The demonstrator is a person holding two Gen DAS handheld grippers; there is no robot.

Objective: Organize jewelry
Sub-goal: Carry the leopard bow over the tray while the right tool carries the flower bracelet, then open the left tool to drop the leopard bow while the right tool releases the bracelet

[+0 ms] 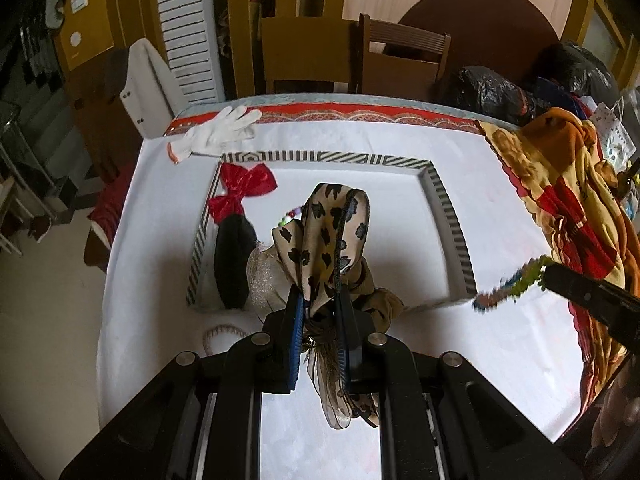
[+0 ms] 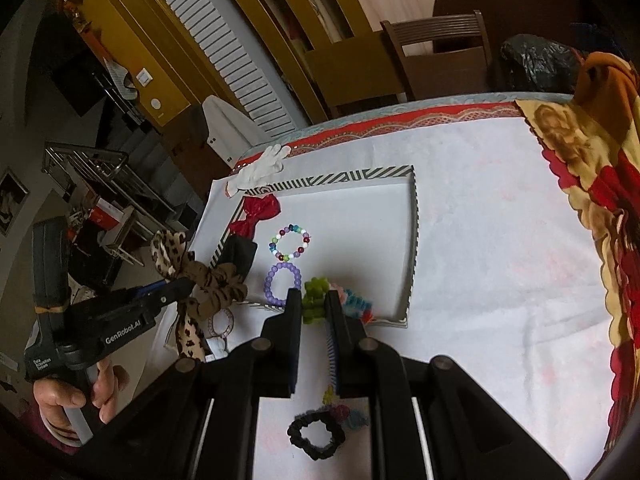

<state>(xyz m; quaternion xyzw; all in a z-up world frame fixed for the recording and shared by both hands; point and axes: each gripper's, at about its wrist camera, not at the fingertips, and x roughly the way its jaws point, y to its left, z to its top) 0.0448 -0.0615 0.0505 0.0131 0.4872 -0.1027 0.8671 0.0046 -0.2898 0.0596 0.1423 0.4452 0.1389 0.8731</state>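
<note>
My left gripper (image 1: 318, 300) is shut on a leopard-print bow scrunchie (image 1: 332, 240) and holds it above the near left corner of the striped-rim tray (image 1: 444, 200); it also shows in the right wrist view (image 2: 208, 280). My right gripper (image 2: 314, 300) is shut on a multicoloured fuzzy scrunchie (image 2: 316, 300) at the tray's near rim (image 2: 414, 240); in the left wrist view it hangs from the right gripper (image 1: 516, 280). Inside the tray lie a red bow (image 2: 256, 214), a black bow (image 2: 240, 258), a multicoloured bead bracelet (image 2: 290, 242) and a purple bead bracelet (image 2: 280, 284).
A black scrunchie (image 2: 316, 436) lies on the white cloth (image 2: 500, 260) near me, under the right gripper. A pink translucent bracelet (image 2: 220, 322) lies left of the tray. A white glove (image 1: 216, 132) lies at the far edge. A patterned blanket (image 1: 568, 208) covers the right side.
</note>
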